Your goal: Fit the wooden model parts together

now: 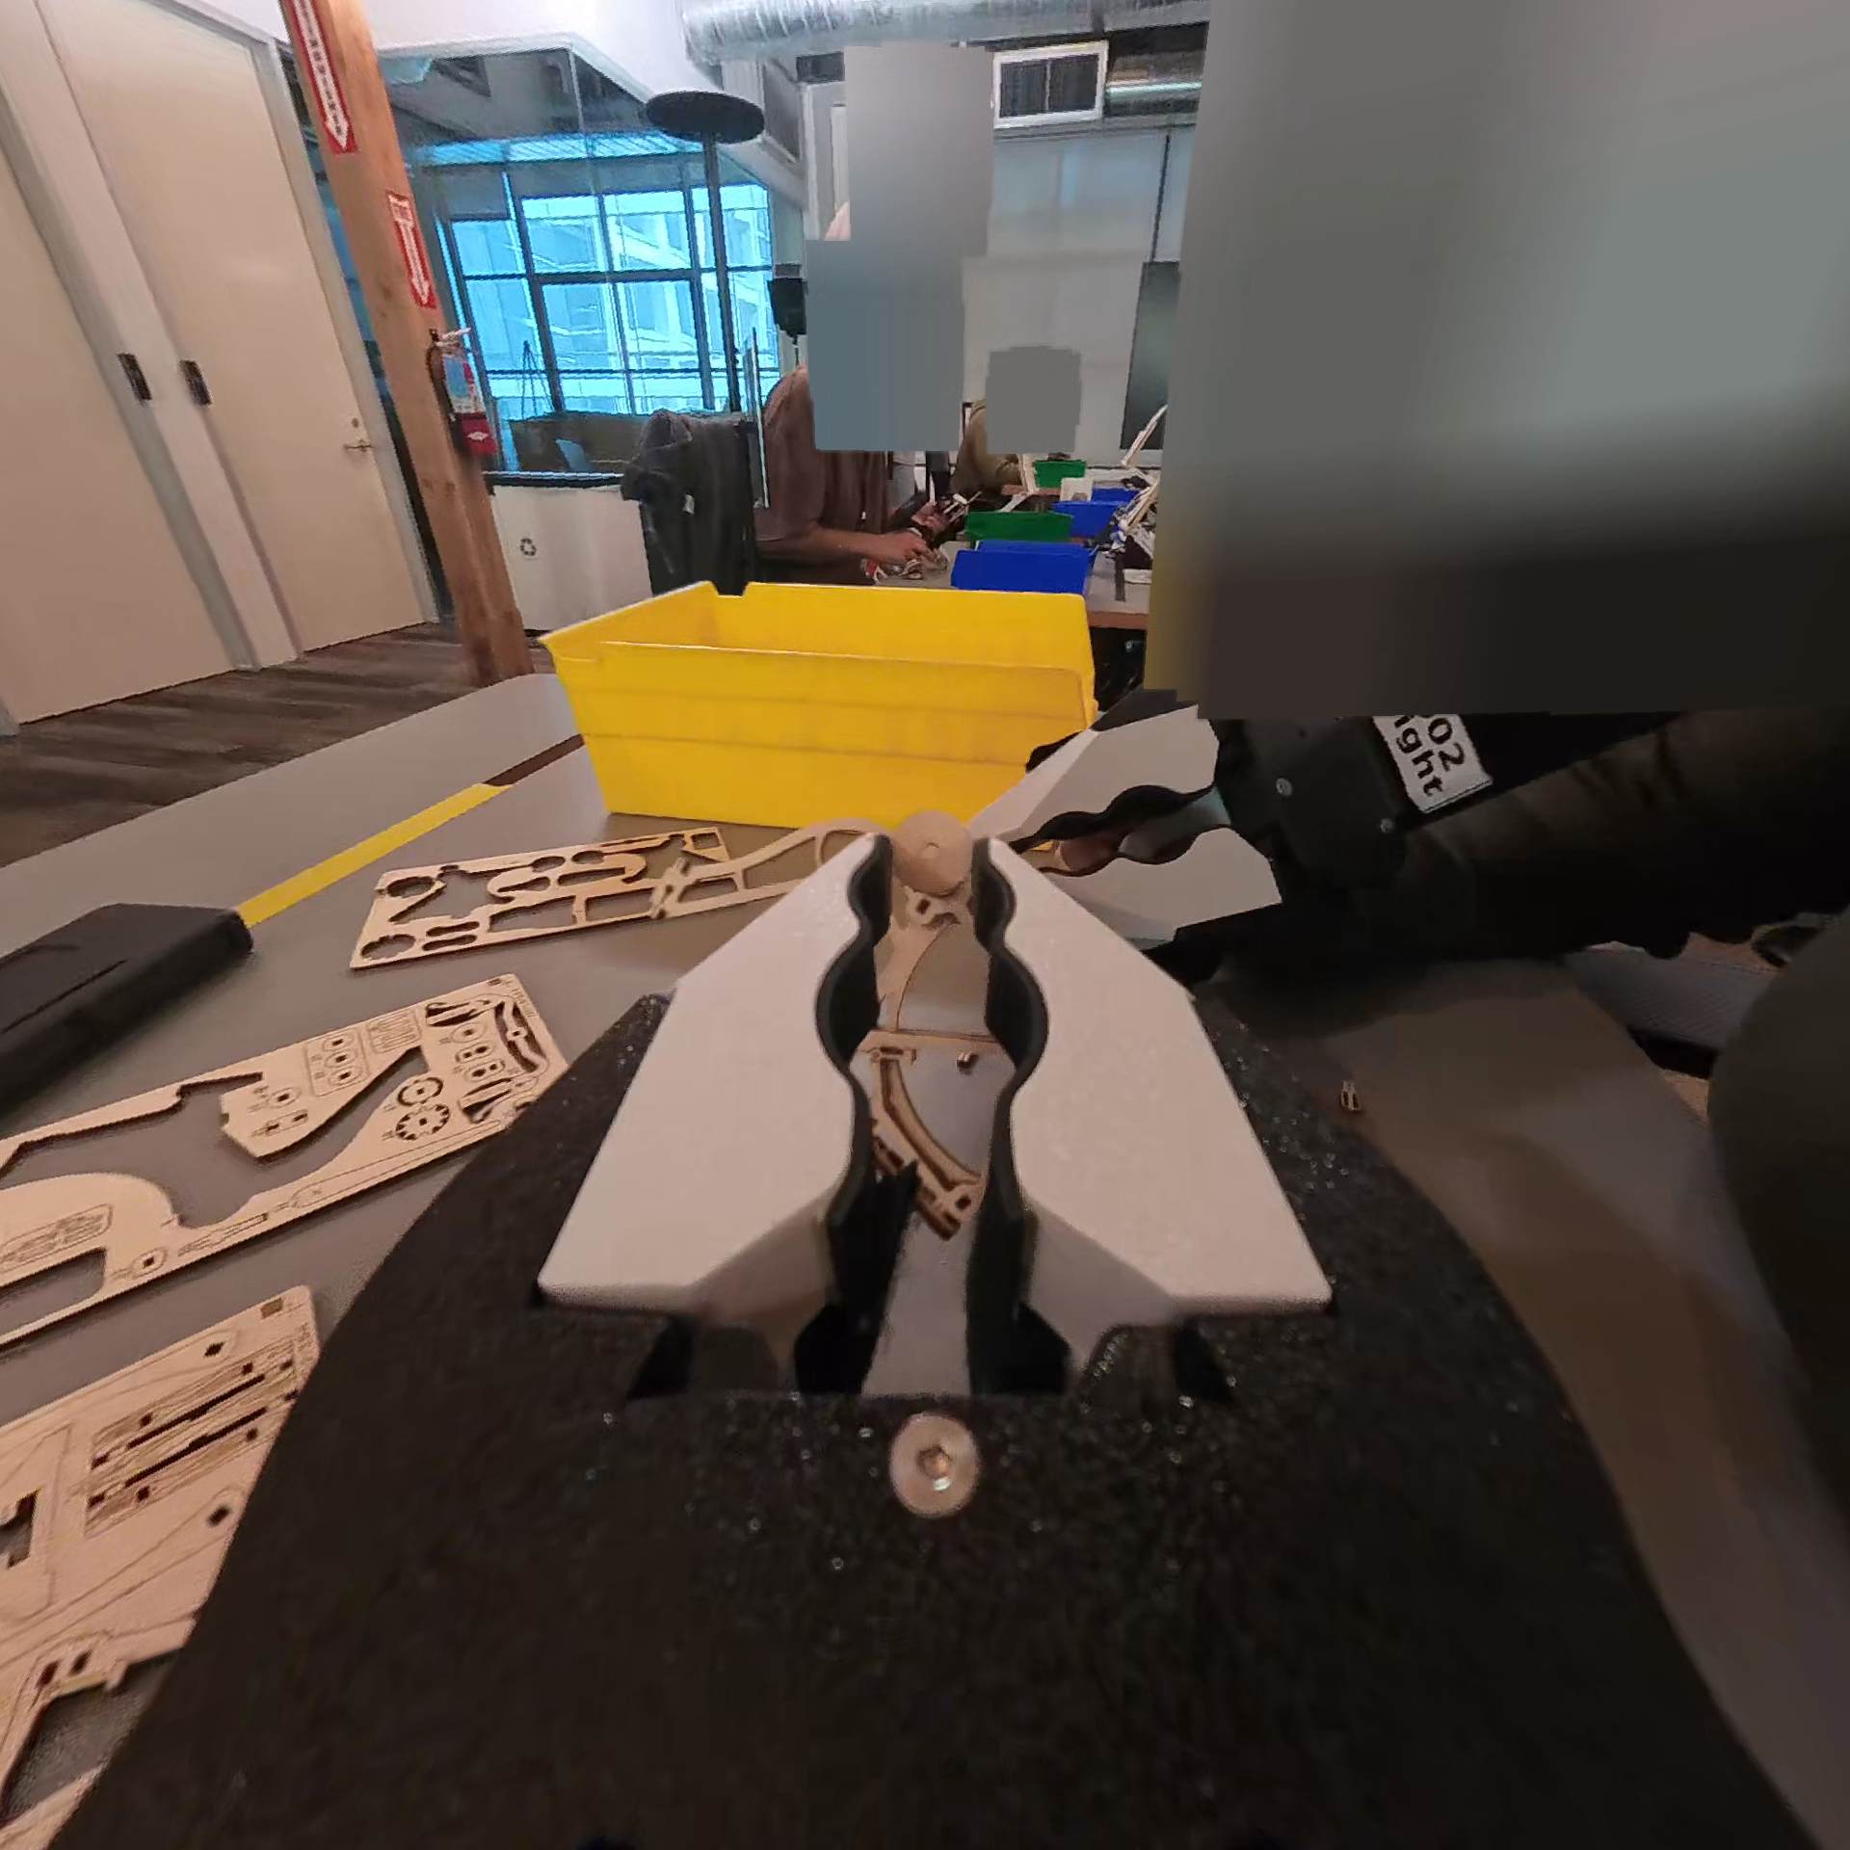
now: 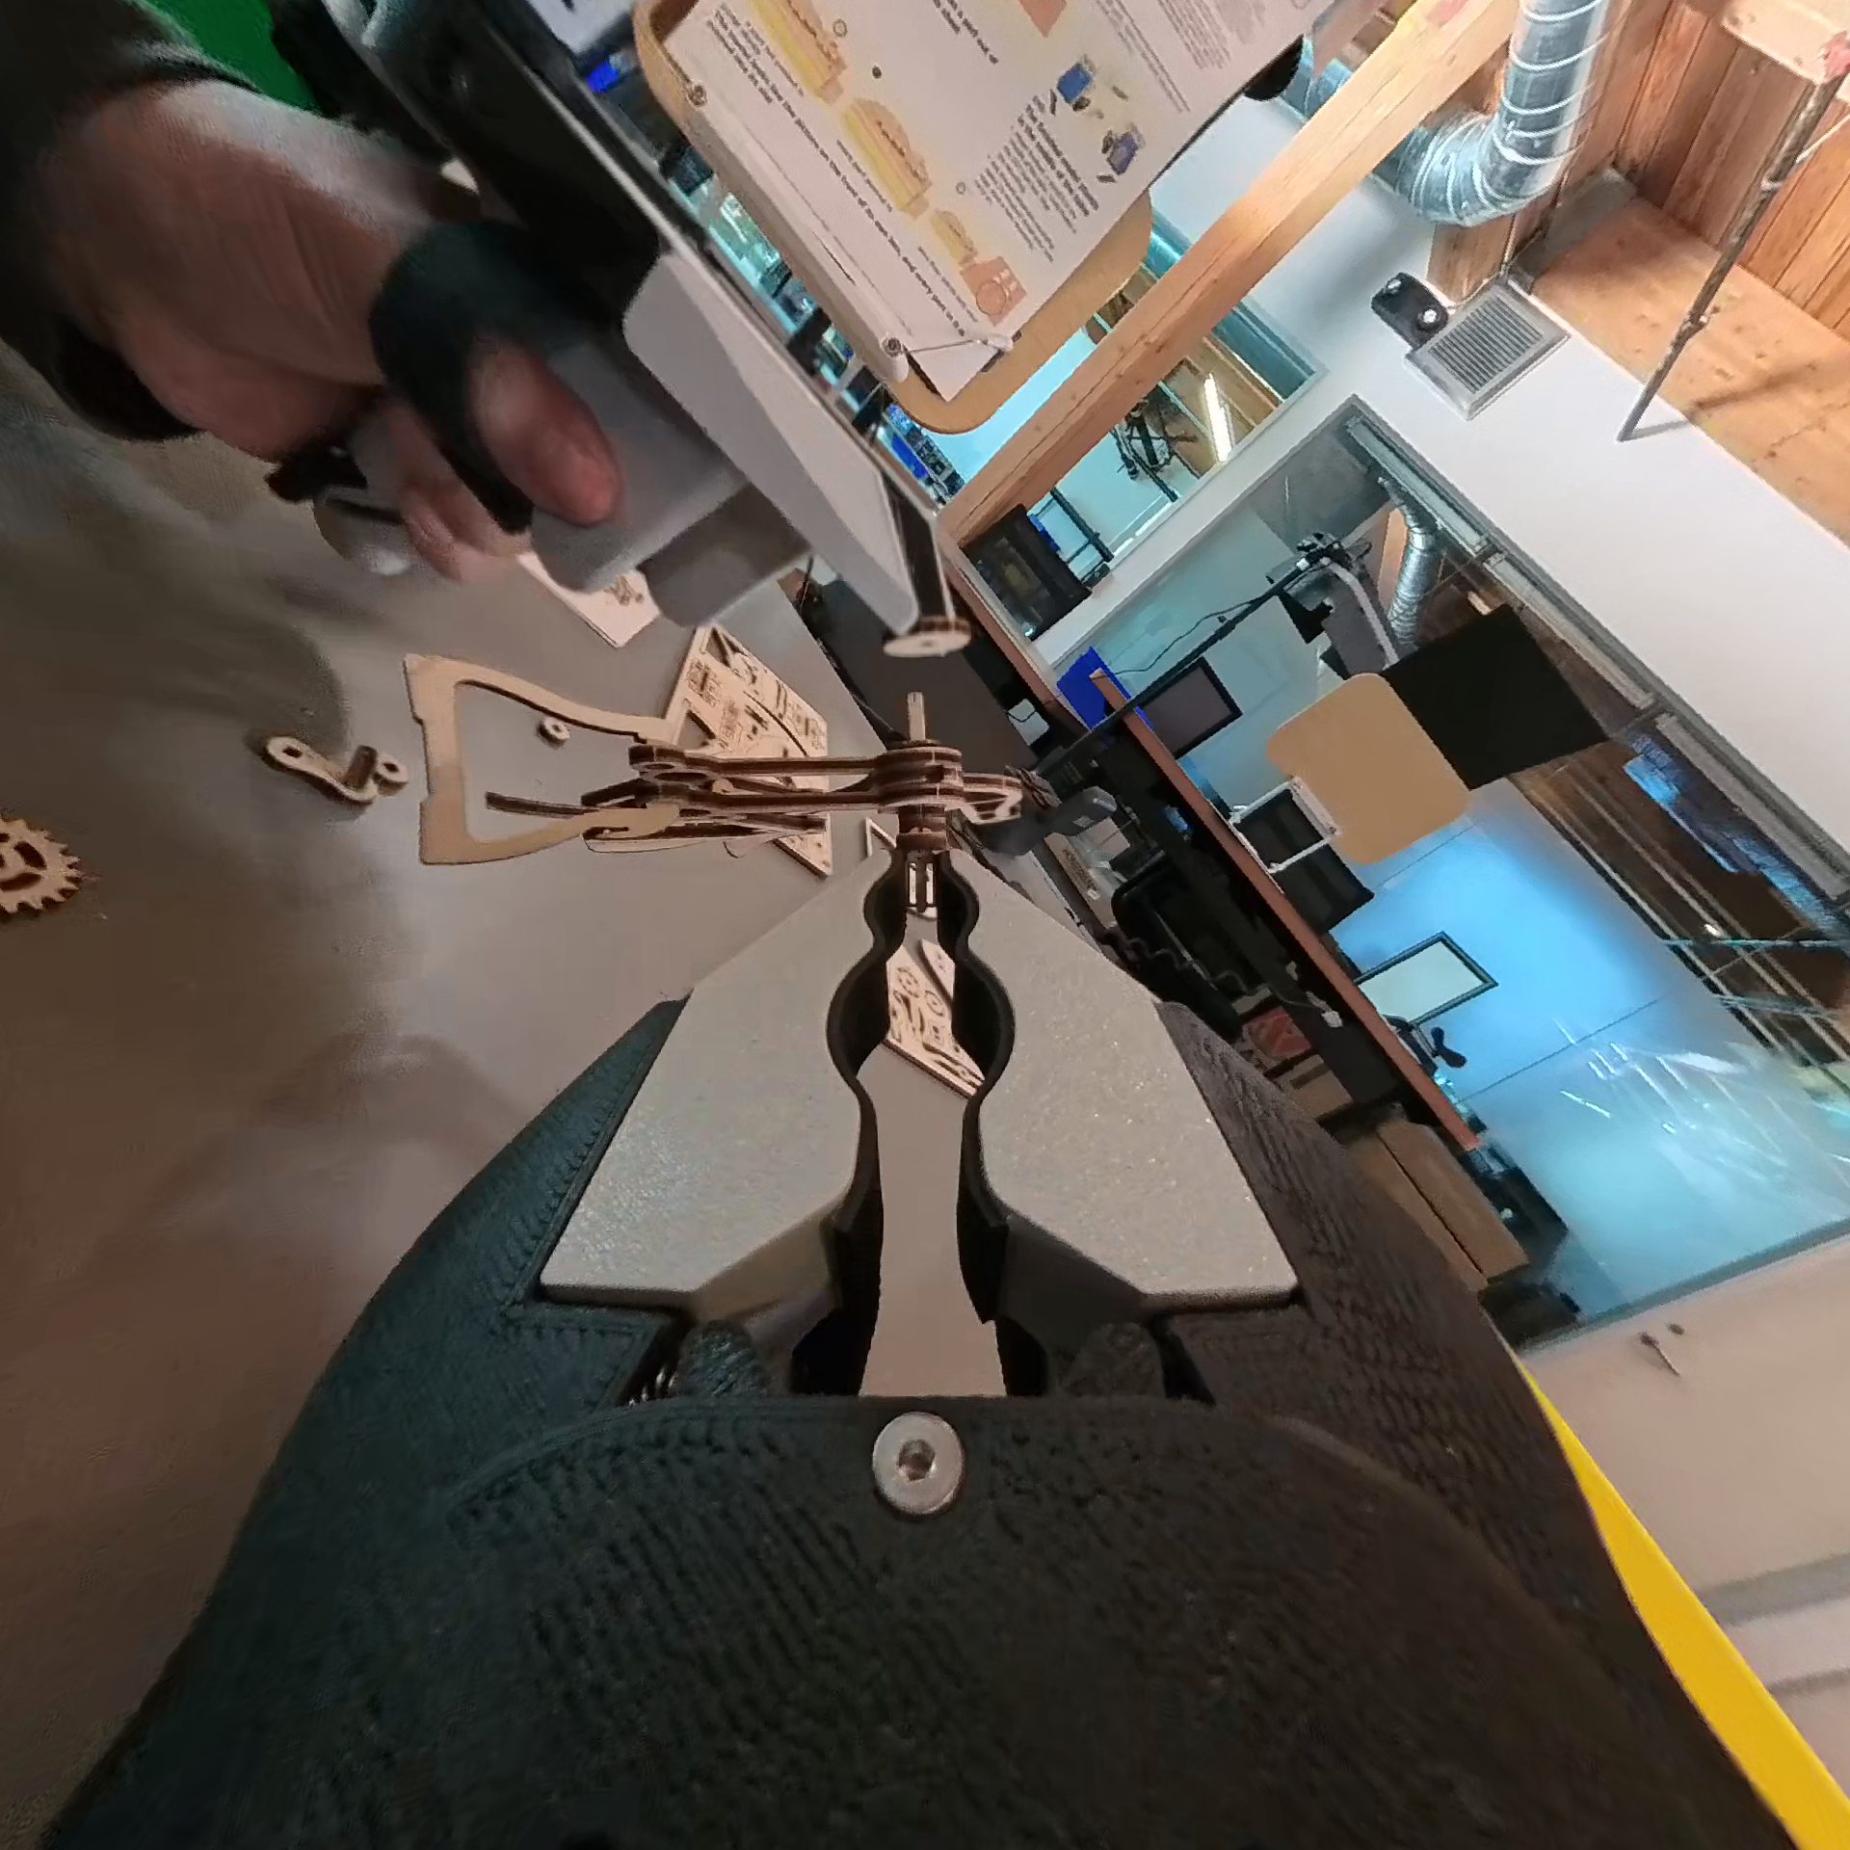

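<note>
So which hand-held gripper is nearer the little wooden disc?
Left. The left hand-held gripper pinches the disc; the right hand-held gripper holds the wooden model close by, not touching the disc.

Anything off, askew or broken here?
Nothing stands out. Left tongs pinch a round wooden disc, right tongs grip the wooden assembly; no visible breaks. Punched sheets lie flat on the table, with a loose gear nearby.
</note>
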### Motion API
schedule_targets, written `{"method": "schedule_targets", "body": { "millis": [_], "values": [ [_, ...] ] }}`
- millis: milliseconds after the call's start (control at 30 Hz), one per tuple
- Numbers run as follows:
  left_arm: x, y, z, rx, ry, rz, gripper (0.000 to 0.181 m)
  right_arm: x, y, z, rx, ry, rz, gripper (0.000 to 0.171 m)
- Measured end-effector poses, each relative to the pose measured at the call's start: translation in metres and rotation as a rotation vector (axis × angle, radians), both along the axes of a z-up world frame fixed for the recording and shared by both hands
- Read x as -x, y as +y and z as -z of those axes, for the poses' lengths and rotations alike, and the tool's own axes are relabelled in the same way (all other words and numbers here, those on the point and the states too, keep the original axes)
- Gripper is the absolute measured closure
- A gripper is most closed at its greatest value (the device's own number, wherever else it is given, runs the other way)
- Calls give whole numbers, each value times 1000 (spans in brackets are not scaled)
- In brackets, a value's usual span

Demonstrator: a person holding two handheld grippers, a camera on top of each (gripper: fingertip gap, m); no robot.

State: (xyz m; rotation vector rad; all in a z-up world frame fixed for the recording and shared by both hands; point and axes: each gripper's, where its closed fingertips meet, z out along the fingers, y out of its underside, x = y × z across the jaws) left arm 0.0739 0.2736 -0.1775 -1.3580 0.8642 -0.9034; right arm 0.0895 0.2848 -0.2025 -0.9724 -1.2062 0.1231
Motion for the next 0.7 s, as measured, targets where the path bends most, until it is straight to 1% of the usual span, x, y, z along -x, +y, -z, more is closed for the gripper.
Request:
{"method": "schedule_targets", "body": {
  "millis": [133,333,500,633,700],
  "values": [
    [-3,-1,6,5,11,-2,168,2,-2,1,13,6,-12,168],
    [-3,-2,5,30,-7,1,167,5,-2,4,1,-11,-6,168],
    [-2,1,7,53,-9,-33,167,3,0,2,5,5,9,168],
    [-2,2,5,143,-91,-37,168,4,2,2,-57,-35,56,168],
    [1,5,6,187,-131,-66,168,4,2,1,-82,-50,73,168]
  ]
}}
